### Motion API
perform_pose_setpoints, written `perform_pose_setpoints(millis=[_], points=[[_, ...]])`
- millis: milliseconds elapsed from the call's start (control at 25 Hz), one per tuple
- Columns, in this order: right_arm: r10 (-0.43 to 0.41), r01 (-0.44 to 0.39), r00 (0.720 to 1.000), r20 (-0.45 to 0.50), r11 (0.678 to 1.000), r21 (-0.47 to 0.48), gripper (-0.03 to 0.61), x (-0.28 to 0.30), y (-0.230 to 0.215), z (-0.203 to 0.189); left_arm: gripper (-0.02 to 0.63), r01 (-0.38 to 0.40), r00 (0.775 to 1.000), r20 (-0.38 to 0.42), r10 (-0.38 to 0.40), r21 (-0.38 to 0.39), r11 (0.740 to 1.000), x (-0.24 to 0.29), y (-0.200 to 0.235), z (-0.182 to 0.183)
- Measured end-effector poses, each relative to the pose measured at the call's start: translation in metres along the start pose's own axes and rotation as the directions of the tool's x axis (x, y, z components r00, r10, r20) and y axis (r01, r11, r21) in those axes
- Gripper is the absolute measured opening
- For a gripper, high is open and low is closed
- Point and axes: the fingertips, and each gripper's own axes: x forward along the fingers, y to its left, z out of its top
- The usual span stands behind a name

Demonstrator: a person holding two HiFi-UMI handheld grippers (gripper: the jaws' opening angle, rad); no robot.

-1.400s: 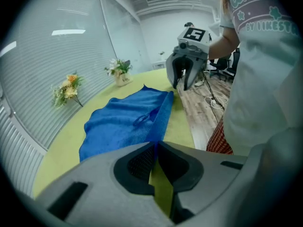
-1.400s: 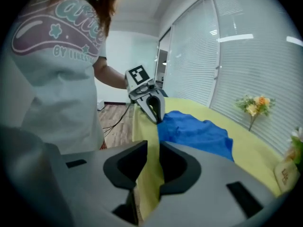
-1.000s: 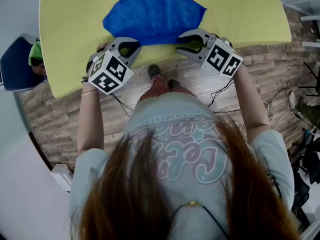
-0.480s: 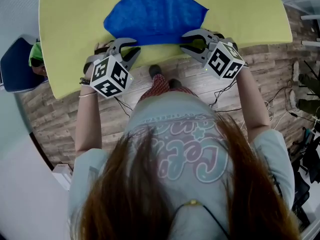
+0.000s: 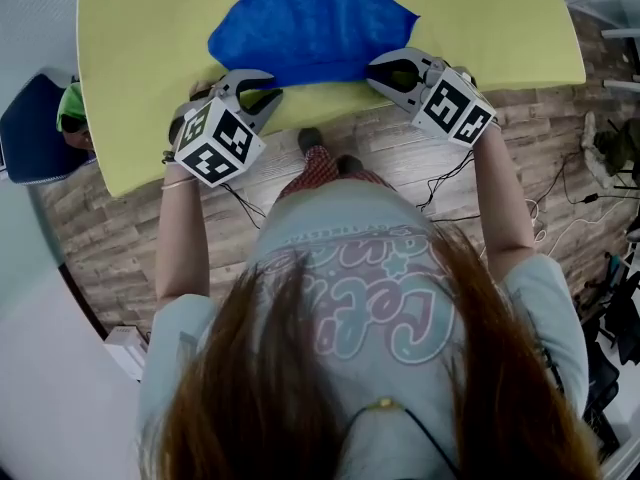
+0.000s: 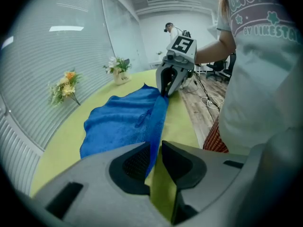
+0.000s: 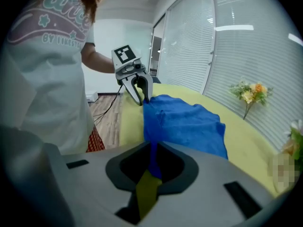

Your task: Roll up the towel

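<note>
Barely started: towel (image 5: 310, 23)'s mostly flat on the table (image 5: 140, 38), left claw (image 5: 258, 92) opening around its near edge, right claw (image 5: 393, 72) closing on it.

towel (image 5: 310, 18): blue cloth, short fuzzy nap, matt. surface (image 5: 130, 68): smooth matt yellow-green cover, cloth or foam unclear. left tool (image 6: 156, 146): matt grey moulded plastic, black finely textured pads (image 6: 136, 162), jaws opening with the towel hem between them. right tool (image 7: 154, 146): same build, jaws closing on the hem. marker cubes (image 5: 215, 143): matt black-and-white print. floor (image 5: 90, 228), lower left: wood-look planks, grained, low sheen. T-shirt (image 5: 350, 288): soft knit cloth.
</note>
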Motion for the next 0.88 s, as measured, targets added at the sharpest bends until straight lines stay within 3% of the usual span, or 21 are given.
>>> perform_pose_setpoints(millis=[240,400,600,880], points=[[-0.048,0.048,0.999,-0.004,0.996,-0.079,0.034,-0.001,0.003,-0.004,0.031,-0.071,0.997,0.011,0.071,-0.012,0.997,0.003,0.009,0.000],[-0.071,0.072,0.997,0.009,0.992,-0.106,0.021,-0.005,0.006,-0.002,0.023,-0.068,0.998,0.001,0.068,-0.008,0.998,0.003,0.006,-0.001],[-0.079,0.083,0.995,0.059,0.994,-0.069,0.020,-0.016,0.015,-0.003,0.023,-0.097,0.995,0.016,0.097,-0.022,0.995,-0.004,-0.006,0.002],[-0.020,0.022,0.998,0.061,0.999,-0.033,0.020,-0.022,0.040,-0.013,0.022,-0.082,0.996,0.017,0.084,-0.061,0.995,-0.008,-0.036,0.002]])
